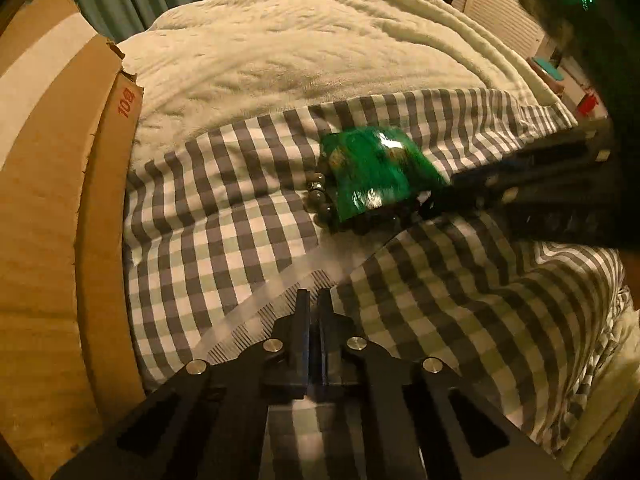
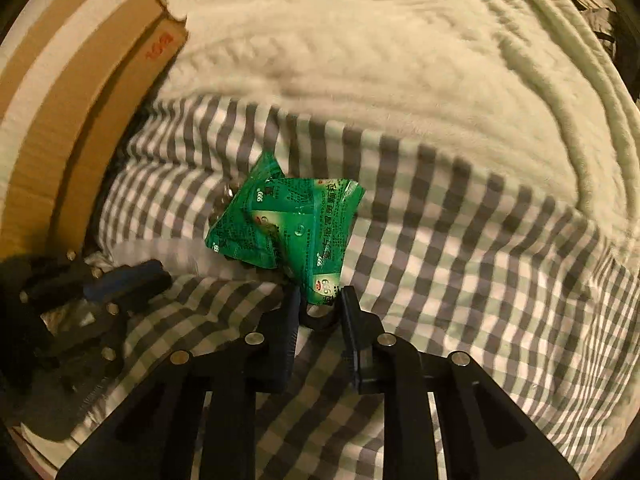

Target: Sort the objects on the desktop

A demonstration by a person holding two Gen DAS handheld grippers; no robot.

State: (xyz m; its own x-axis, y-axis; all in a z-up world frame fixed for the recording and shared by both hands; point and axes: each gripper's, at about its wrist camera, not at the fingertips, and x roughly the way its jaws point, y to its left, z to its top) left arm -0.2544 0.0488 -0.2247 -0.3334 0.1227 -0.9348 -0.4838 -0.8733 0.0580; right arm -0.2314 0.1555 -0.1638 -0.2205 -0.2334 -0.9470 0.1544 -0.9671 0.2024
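Green medicine sachets (image 2: 292, 224) lie in a small pile on the checked cloth (image 2: 460, 240). My right gripper (image 2: 320, 296) has its jaws partly apart around the near corner of one sachet. In the left wrist view the green sachets (image 1: 376, 172) lie over a dark bead bracelet (image 1: 320, 196), with the right gripper (image 1: 532, 184) reaching in from the right. My left gripper (image 1: 314, 300) is shut on a clear plastic ruler (image 1: 280, 292) that lies slanted across the cloth.
A cardboard box (image 1: 60, 208) stands along the left side; it also shows in the right wrist view (image 2: 80, 92). A cream fleece blanket (image 1: 304, 48) covers the far area. The left gripper (image 2: 100, 292) is at the left in the right wrist view.
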